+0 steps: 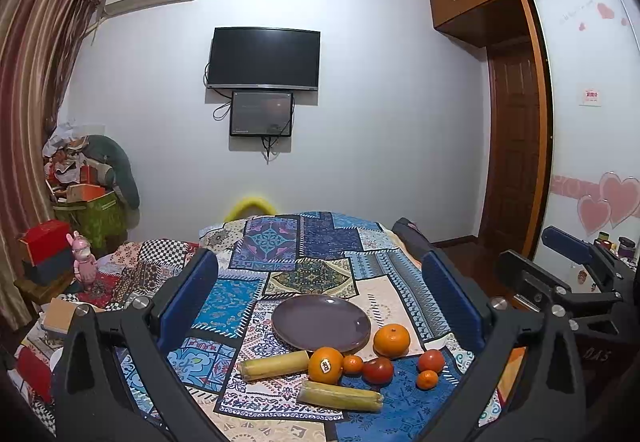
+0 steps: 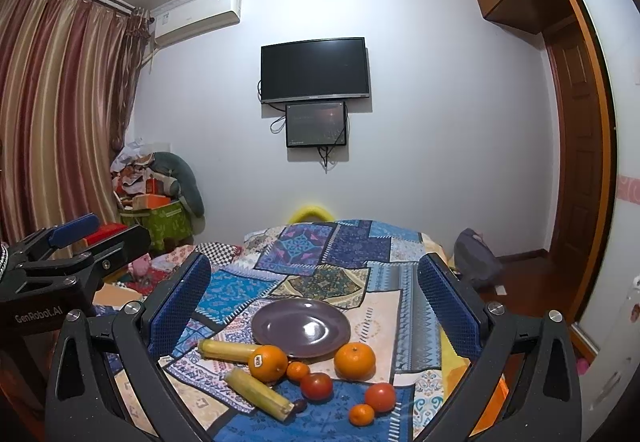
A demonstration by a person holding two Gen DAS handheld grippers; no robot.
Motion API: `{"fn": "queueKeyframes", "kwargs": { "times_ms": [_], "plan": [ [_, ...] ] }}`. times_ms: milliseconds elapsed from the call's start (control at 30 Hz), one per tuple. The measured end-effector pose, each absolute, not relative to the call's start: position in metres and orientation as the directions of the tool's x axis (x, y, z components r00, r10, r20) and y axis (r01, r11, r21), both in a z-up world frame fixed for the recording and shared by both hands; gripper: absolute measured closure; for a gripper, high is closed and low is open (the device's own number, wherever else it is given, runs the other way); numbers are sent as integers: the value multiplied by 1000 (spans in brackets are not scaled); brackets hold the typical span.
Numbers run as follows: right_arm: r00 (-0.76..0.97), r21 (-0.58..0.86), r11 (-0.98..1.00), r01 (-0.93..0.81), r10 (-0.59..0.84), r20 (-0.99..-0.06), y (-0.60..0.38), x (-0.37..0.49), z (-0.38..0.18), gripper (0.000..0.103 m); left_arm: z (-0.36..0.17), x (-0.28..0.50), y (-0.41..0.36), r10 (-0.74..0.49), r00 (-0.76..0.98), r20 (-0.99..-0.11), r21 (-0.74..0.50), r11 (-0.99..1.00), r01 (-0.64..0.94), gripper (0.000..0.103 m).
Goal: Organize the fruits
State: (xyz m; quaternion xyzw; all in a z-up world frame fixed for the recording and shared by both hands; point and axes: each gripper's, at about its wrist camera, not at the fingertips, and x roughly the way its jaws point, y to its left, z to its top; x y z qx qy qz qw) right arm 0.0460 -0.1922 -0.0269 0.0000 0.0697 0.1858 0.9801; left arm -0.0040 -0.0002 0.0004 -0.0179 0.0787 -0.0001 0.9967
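An empty purple plate (image 1: pixel 320 322) (image 2: pixel 301 327) lies on a patchwork cloth. In front of it sit a stickered orange (image 1: pixel 325 365) (image 2: pixel 267 363), a bigger orange (image 1: pixel 392 340) (image 2: pixel 355 361), two red tomatoes (image 1: pixel 378 371) (image 1: pixel 431 361), small tangerines (image 1: pixel 427 380) (image 2: pixel 361 414) and two yellow corn cobs (image 1: pixel 275 365) (image 1: pixel 340 396). My left gripper (image 1: pixel 320 298) is open and empty, held above the fruit. My right gripper (image 2: pixel 314 298) is open and empty too, and shows at the right of the left wrist view (image 1: pixel 568 262).
The table's cloth (image 1: pixel 280 254) runs to the far wall. A pink toy (image 1: pixel 85 262), boxes and a cluttered green bin (image 1: pixel 92 218) stand left. A wardrobe and door (image 1: pixel 516 146) are on the right. A bag (image 2: pixel 478 258) lies on the floor.
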Motion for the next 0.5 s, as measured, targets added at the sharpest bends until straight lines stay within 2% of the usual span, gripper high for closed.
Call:
{"fn": "queueKeyframes", "kwargs": {
  "times_ms": [500],
  "plan": [
    [921, 34, 931, -364, 366, -136, -195, 48, -29, 0, -1, -2, 1, -1, 986, -164, -46, 999, -6, 0]
  ]
}}
